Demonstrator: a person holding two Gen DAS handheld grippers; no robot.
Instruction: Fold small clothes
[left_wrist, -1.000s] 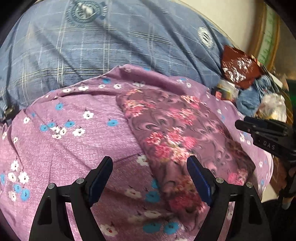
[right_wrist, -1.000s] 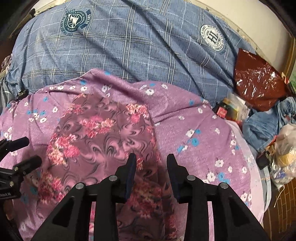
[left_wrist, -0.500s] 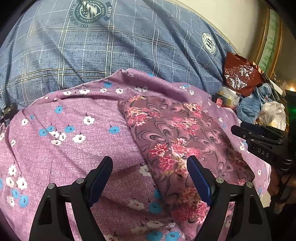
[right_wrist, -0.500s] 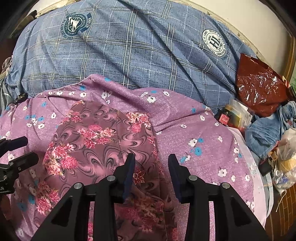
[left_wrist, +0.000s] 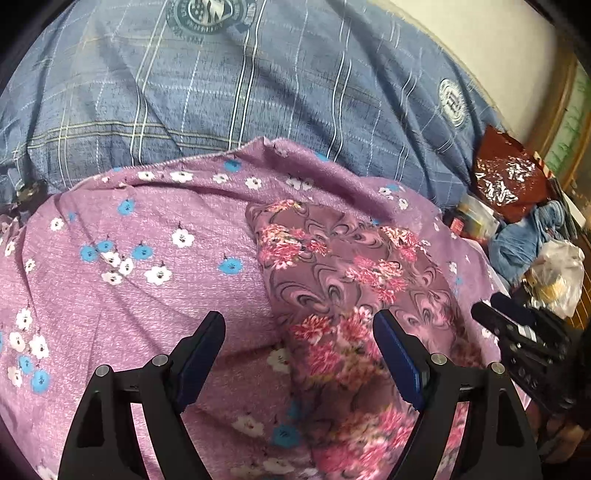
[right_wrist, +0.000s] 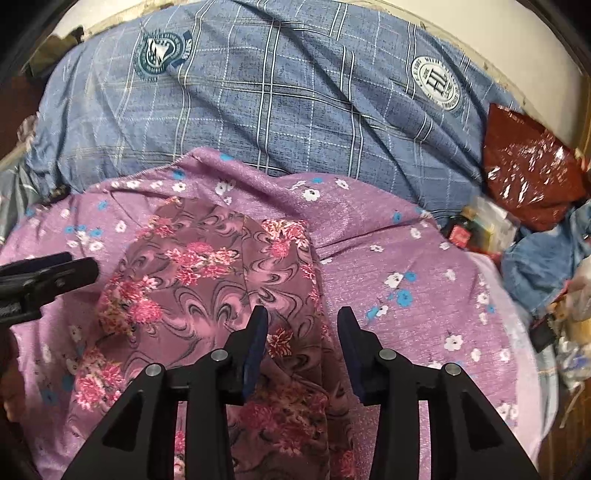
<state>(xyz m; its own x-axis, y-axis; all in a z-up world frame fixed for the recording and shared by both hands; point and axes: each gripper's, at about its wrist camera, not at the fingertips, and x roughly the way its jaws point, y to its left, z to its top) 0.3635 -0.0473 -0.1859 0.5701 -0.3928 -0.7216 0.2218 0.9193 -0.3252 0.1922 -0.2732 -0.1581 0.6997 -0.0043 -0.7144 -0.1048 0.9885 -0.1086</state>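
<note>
Garment (right_wrist: 207, 280) lies lengthwise, running away from both spread tongs (right_wrist: 301, 332).

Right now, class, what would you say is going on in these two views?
A person holding two grippers is folding small clothes on a bed. The left gripper and the right gripper both hover open, gripping nothing, above a dark floral garment. It lies bunched on a purple flowered cloth, with a blue checked sheet behind.

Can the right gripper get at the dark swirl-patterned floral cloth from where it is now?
Probably yes. The right gripper is open just above the swirl-patterned cloth, which lies uncovered on the purple flowered fabric, with nothing between.
</note>
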